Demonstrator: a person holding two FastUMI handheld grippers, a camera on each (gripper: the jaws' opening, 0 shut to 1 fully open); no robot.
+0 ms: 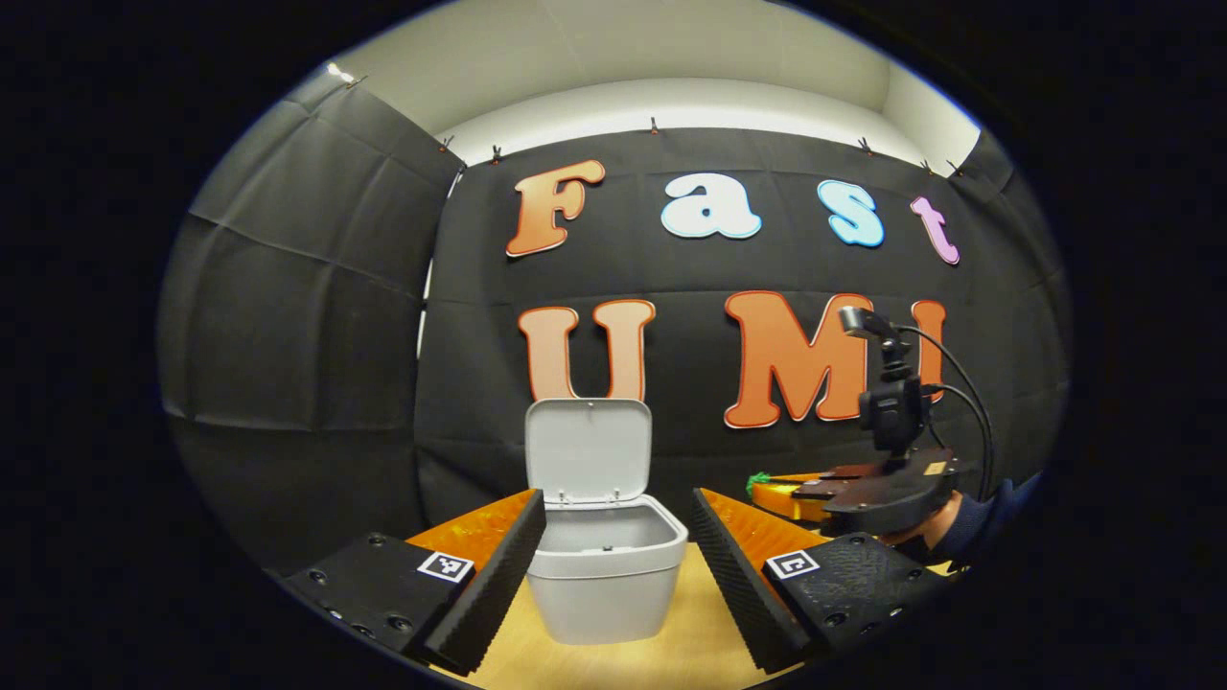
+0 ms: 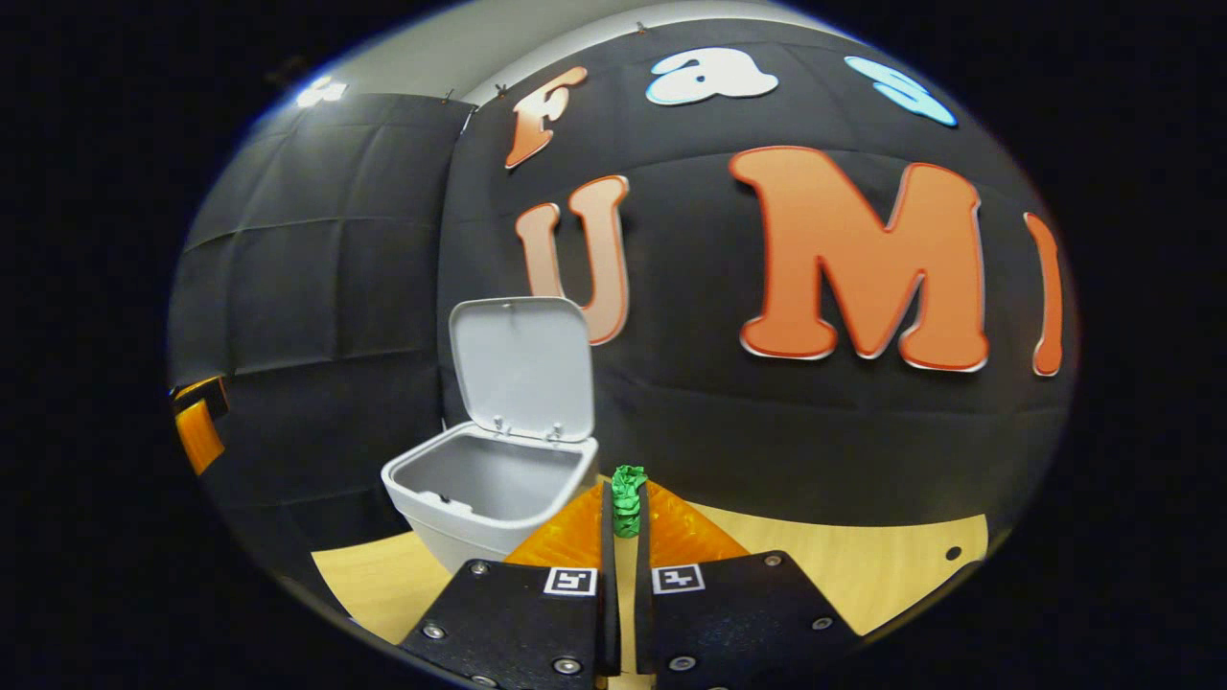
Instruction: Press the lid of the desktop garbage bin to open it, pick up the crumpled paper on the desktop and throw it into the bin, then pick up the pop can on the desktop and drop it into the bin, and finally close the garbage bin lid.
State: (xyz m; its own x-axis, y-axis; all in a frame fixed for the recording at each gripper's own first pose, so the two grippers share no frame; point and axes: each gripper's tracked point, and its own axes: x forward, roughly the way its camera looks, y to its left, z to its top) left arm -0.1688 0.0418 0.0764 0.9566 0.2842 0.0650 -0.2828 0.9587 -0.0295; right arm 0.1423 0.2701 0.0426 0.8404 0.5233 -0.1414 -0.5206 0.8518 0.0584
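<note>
The grey desktop bin (image 1: 606, 575) stands on the wooden table with its lid (image 1: 587, 450) swung up and open. My left gripper (image 1: 618, 503) is open, its fingers spread to either side of the bin but short of it. In the right gripper view, my right gripper (image 2: 625, 491) is shut on a green crumpled paper (image 2: 628, 498), held above the table just right of the bin (image 2: 479, 489) and about level with its rim. The lid (image 2: 522, 369) stands upright behind the opening. The right gripper (image 1: 796, 494) with the paper (image 1: 759, 478) also shows right of the bin.
A sleeve and hand (image 1: 968, 527) hold the right gripper, with a camera and cables above it. Black cloth walls close the booth behind and to the left. The wooden table (image 2: 863, 565) stretches right of the bin. Part of the left gripper (image 2: 196, 426) shows at the far left.
</note>
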